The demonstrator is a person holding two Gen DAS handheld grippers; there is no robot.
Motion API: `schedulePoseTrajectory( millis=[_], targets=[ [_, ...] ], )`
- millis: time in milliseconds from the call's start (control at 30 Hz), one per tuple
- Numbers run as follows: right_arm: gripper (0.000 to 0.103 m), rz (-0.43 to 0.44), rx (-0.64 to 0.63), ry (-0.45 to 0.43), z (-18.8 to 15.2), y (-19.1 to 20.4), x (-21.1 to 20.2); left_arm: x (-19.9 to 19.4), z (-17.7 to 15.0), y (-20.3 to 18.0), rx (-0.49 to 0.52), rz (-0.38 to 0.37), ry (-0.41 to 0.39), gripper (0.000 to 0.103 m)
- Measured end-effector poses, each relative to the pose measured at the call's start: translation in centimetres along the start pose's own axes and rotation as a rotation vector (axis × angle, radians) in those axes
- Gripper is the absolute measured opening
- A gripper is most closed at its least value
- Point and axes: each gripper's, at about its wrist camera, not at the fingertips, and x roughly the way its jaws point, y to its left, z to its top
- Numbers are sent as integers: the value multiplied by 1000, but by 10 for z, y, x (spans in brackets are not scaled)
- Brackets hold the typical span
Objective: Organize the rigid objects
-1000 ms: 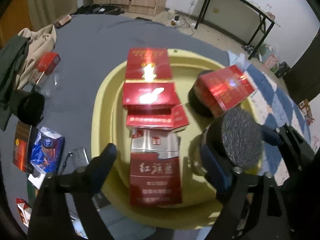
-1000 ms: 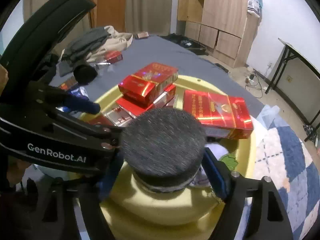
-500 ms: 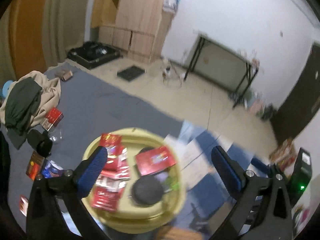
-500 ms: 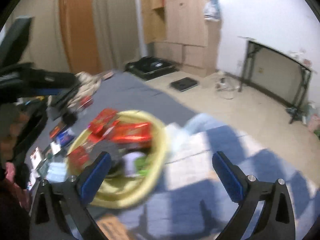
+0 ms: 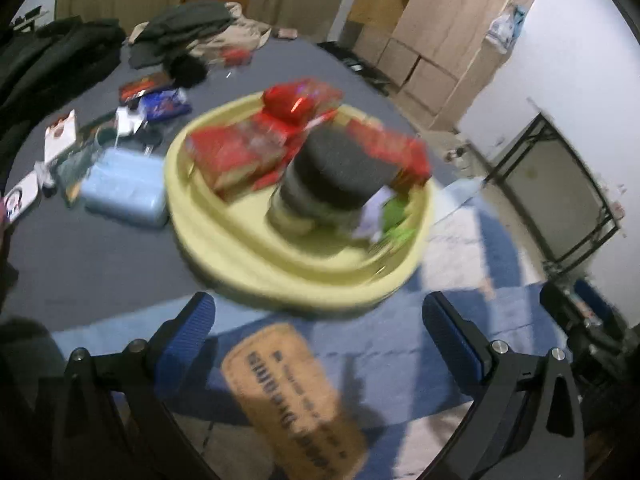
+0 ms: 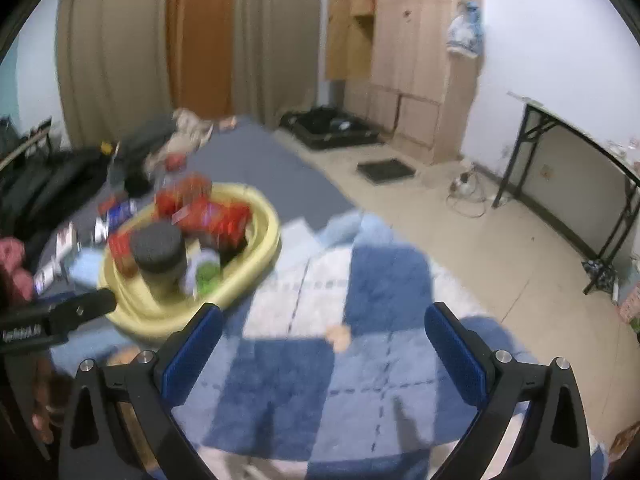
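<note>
With both grippers empty and their jaws spread wide, the step in hand looks like picking the next loose item to bring to the yellow basin. Left gripper hangs just short of the basin's near rim; right gripper sits over the checked blanket, well off to the basin's right. Basin already holds red boxes and a dark-lidded jar. Best next target: blue pack, just left of the basin; approach slow, square the jaws to it. Motion blur hides box labels; the tan item below the rim is unreadable, and the green thing behind the jar is unclear.
</note>
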Motion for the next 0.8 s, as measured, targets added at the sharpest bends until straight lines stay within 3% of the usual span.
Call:
schedulePoseTrajectory(
  millis=[167,333,433,600,800],
  targets=[
    [103,62,-110,72,-14,15,45,30,-13,6,-12,93,17,103],
    [103,144,-192,83,-4,31,89,50,-33,1,140,171,2,103],
    [103,171,-287,114,-4,46,116,57,-33,7,137,165,-12,103],
    [103,223,-339,167,-14,53,147,69,-31,5,193,195,-35,103],
    [103,205,-377,166,-20,57,164,74,-27,4,206,215,-37,103]
  ],
)
